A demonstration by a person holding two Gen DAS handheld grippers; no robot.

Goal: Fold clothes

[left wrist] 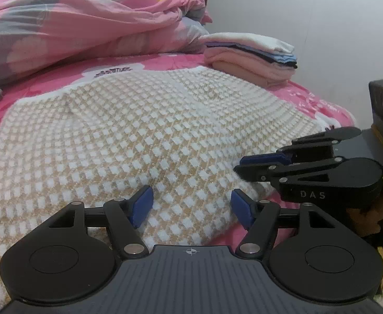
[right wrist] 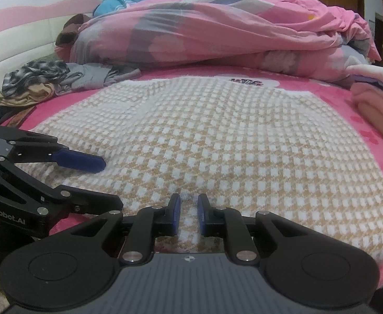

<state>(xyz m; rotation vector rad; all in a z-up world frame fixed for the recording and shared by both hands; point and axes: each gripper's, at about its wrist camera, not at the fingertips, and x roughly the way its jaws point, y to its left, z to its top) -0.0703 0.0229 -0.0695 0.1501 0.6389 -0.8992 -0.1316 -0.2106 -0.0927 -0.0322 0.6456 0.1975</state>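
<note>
Sweater (left wrist: 128,136) with the white-and-tan checker knit is spread flat across the pink floral bed (left wrist: 47,83), near edge hanging right at the front where both tongs are. Left tongs (left wrist: 191,209) are spread wide over that near hem, blue pads (left wrist: 140,208) clear of the fabric on both sides, nothing gripped. Right tongs (right wrist: 188,217) sit just beside them to the right, pads almost together with a strip of the knit hem showing in the narrow gap, though I honestly can't tell if they're actually pinching it. Far right on the bed there's a neat stack of folded clothes (left wrist: 251,52), pinks with blue and black layers. Behind the sweater is a big rumpled pink duvet (left wrist: 86,21), and over on the far left a heap of unfolded grey and tan clothes (right wrist: 47,81).
</note>
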